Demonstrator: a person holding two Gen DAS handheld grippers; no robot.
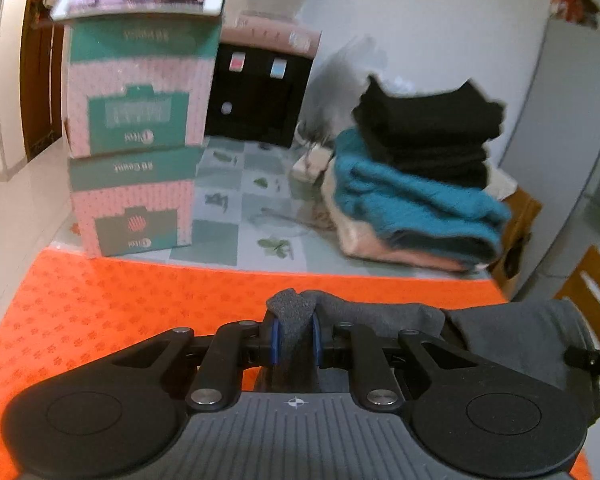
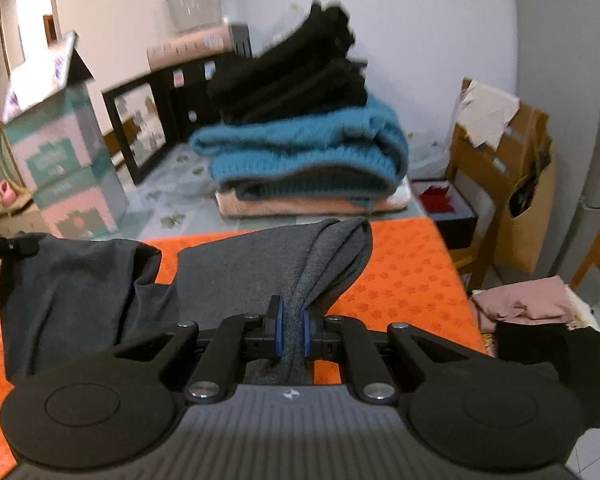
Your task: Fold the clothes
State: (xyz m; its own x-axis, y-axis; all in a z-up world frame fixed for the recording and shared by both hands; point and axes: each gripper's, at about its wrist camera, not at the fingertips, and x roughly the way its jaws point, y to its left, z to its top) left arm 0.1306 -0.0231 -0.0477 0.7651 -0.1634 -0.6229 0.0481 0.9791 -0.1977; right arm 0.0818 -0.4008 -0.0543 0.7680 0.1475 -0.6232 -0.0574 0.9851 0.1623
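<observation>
Left gripper point(image 1: 295, 342): pinching a bunched edge of the gray garment point(image 1: 512, 336), which is trailing off to its right over the orange tablecloth point(image 1: 120, 300).
Right gripper point(image 2: 293, 334): clamping a gathered fold of the same gray garment point(image 2: 228, 272), which is spreading leftward across the cloth's near edge.
Stack of folded clothes point(image 2: 304, 148): sitting beyond the tablecloth's point(image 2: 400, 276) far edge.

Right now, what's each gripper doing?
Left gripper: shut on the grey garment.
Right gripper: shut on the grey garment too.
</observation>
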